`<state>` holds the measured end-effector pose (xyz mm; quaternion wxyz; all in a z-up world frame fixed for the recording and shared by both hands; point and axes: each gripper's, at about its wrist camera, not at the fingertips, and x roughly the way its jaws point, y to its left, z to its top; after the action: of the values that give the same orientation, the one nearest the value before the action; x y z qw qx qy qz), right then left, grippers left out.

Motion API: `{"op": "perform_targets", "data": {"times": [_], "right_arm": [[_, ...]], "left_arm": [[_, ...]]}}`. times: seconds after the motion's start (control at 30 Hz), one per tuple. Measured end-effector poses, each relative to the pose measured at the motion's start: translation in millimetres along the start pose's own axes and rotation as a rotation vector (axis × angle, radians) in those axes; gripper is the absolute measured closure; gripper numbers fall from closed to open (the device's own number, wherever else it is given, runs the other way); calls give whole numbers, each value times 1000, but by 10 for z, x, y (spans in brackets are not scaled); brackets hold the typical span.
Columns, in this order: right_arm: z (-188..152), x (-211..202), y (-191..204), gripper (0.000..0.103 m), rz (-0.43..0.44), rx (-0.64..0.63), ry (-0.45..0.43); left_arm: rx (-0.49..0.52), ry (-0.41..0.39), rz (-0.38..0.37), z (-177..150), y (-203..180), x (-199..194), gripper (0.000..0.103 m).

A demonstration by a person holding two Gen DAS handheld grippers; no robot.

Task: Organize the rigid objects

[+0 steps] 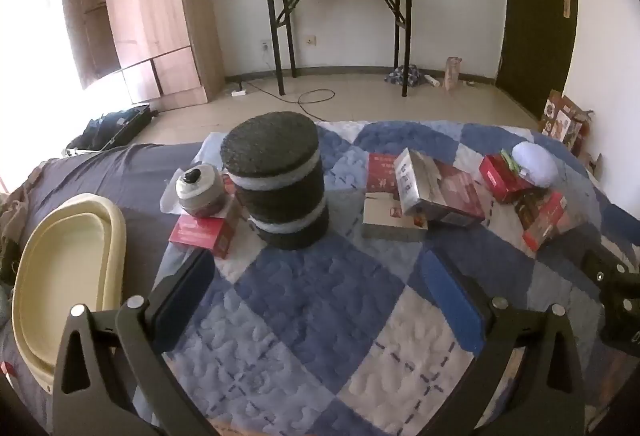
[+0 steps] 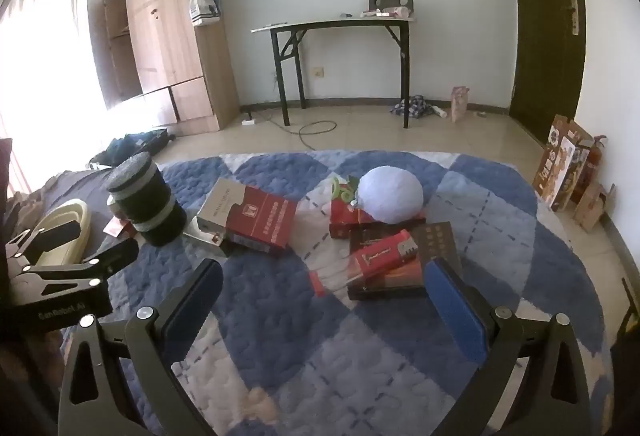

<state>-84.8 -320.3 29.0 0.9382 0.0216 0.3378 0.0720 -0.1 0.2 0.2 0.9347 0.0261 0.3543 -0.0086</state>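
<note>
Rigid objects lie scattered on a blue and white quilt (image 1: 320,316). A black cylinder with white bands (image 1: 280,187) stands upright just ahead of my left gripper (image 1: 316,296), which is open and empty. Beside the cylinder, a small grey round piece (image 1: 198,189) rests on a red box (image 1: 204,232). A red and silver box (image 2: 252,215), a pale round object (image 2: 390,193) on a red box (image 2: 344,220), and a small red box (image 2: 384,256) on a dark flat box (image 2: 436,240) lie ahead of my right gripper (image 2: 324,300), also open and empty.
A cream oval tray (image 1: 68,276) sits at the left on the dark sheet. Beyond the bed are a folding table (image 2: 340,23), a wooden wardrobe (image 2: 168,43), a dark door (image 2: 548,15), and printed cartons (image 2: 564,167) on the floor at the right.
</note>
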Motion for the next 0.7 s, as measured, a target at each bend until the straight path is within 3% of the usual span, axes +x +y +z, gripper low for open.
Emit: {"op": "perform_targets", "data": {"times": [0.7], "right_arm": [[-54,118,89,0,-30,-48,31]], "left_arm": [[7,8,-4,-3,-33,7,0]]}}
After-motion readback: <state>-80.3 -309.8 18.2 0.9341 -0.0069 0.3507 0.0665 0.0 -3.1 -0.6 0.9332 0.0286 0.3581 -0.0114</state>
